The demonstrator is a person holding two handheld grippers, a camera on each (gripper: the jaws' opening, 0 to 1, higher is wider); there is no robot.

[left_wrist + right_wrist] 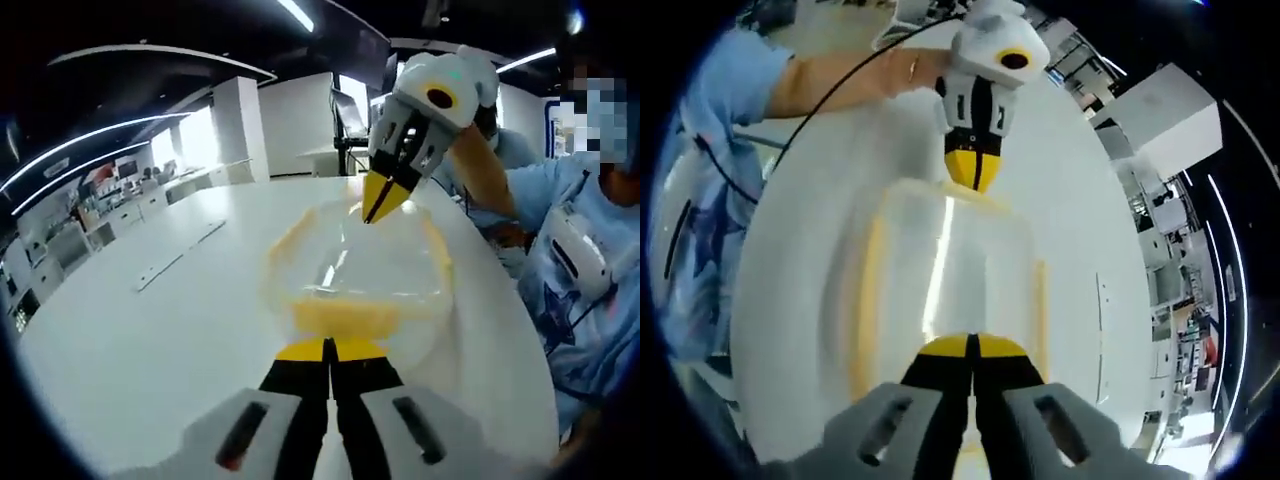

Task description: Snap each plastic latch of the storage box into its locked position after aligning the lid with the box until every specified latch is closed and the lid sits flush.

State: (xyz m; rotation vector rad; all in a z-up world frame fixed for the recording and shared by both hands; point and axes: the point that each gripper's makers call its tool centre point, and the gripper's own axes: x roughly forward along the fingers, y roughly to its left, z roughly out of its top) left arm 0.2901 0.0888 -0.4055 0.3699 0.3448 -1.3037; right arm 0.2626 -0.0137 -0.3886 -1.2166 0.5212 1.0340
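Your left gripper (328, 349) and right gripper (973, 345): jaws closed, pressing box (950, 270) ends; latches (335, 318) blurred.

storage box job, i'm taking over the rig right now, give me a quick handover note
Left gripper: jaws shut, tips at the near end of the box.
Right gripper: jaws shut, tips at the opposite end.
Box: clear with yellow trim, on the white table, lid on and looking aligned.
Done: lid placed, a gripper at each end.
Left: I can't tell from these views which latches are locked; check each one and that the lid sits flush.
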